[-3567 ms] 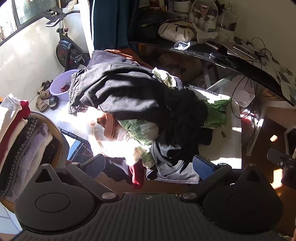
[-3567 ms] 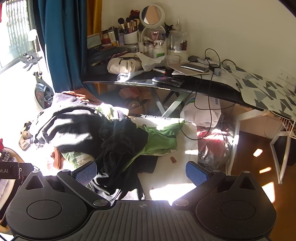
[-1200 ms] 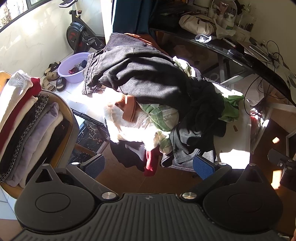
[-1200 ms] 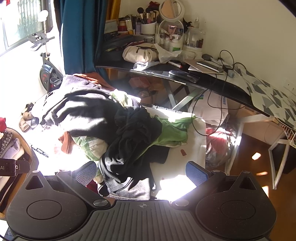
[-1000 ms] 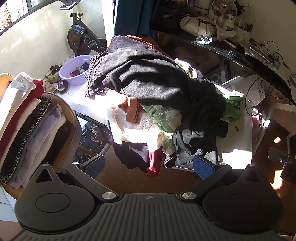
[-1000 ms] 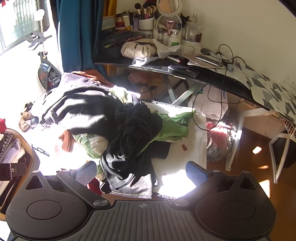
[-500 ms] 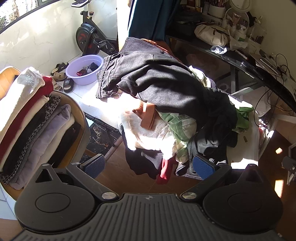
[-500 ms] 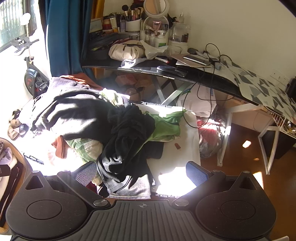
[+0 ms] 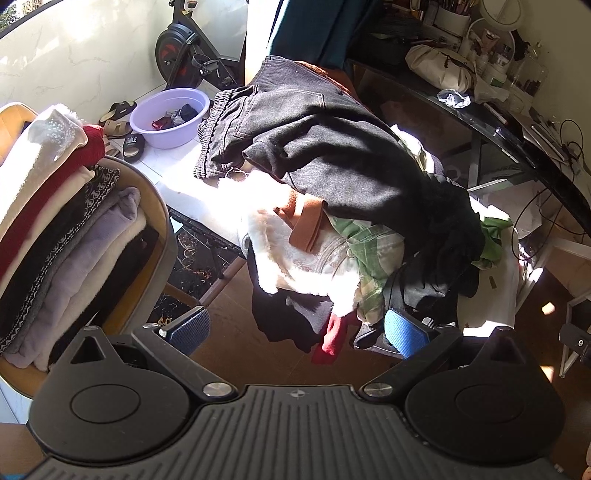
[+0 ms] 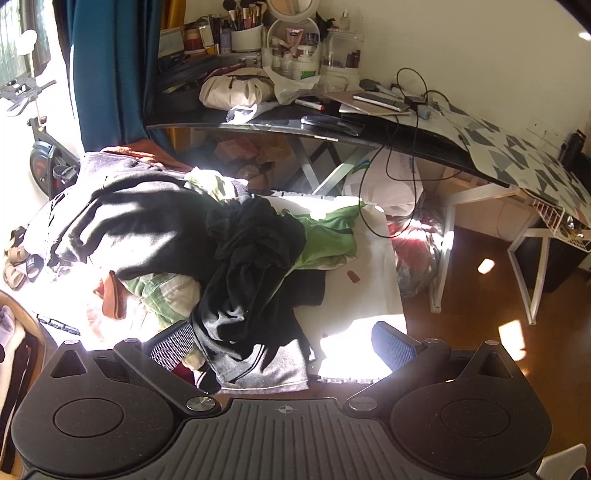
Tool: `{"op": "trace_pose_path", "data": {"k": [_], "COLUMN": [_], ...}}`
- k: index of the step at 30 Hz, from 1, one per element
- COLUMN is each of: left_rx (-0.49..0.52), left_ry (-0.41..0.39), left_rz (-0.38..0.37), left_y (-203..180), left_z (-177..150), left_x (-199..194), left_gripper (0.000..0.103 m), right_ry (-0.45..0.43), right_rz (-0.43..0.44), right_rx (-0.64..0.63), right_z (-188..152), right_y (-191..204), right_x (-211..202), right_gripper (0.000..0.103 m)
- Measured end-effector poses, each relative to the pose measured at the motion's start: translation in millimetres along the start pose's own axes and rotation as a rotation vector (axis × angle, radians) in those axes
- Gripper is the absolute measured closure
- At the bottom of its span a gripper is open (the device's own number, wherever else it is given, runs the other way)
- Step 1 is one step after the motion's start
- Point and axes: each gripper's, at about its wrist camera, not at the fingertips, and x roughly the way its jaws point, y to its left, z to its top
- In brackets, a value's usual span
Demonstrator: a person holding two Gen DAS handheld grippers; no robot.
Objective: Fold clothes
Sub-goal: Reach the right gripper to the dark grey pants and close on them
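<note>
1. Left wrist view showed my left tongs [image 9: 295, 328] spread wide and empty, held off the near edge of the clothes pile [image 9: 332, 206].
2. My right tongs [image 10: 284, 345] were spread wide too, gripping nothing; their left pad [image 10: 171, 349] sat just beside the hanging black garment [image 10: 251, 266], though I could not tell whether it touched.
3. The pile lay heaped on a white table [image 10: 373, 273]: dark grey trousers [image 9: 314, 140] on top, a white fluffy piece [image 9: 295, 254] and a tan strap [image 9: 306, 225] under them, a green checked shirt [image 9: 369, 251] beneath, a green top [image 10: 325, 236] toward the far side, and a red scrap [image 9: 330, 339] dangling off the near edge.
4. A lilac basin [image 9: 168, 116] stood on the floor beyond the table with a few small dark and red items in it; sandals [image 9: 118, 127] lay beside it.
5. A chair [image 9: 159, 221] to my left carried a stack of folded clothes [image 9: 55, 221], white and red on top, then patterned black, lilac, cream and black.
6. An exercise bike [image 9: 188, 55] stood by the wall behind the basin.
7. A teal curtain [image 10: 107, 74] hung behind the pile.
8. A black desk [image 10: 332, 129] past the table was crowded with a cream bag [image 10: 232, 90], makeup brushes in a cup [image 10: 245, 35], jars and cables.
</note>
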Motion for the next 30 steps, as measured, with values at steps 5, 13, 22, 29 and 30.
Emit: {"op": "trace_pose_path", "data": {"k": [5, 13, 22, 29, 30], "left_rx": [-0.033, -0.096, -0.098, -0.161, -0.165], "left_ry": [0.014, 0.035, 0.067, 0.098, 0.099], "left_rz": [0.025, 0.072, 0.078, 0.079, 0.082], "left_y": [-4, -29, -76, -98, -101], "left_z": [17, 63, 102, 125, 128], "left_x": [15, 47, 82, 108, 110], "left_gripper": [0.0, 0.0, 0.0, 0.0, 0.0], "right_ry": [0.03, 0.053, 0.097, 0.148, 0.142], "right_rz": [0.017, 0.086, 0.132, 0.168, 0.182], "right_rx": [0.019, 0.012, 0.037, -0.001, -0.006], "right_z": [12, 61, 109, 127, 132], "right_y": [-1, 0, -22, -26, -27], "right_x": [30, 94, 165, 205, 209], "right_gripper": [0.001, 0.001, 0.001, 0.001, 0.001]}}
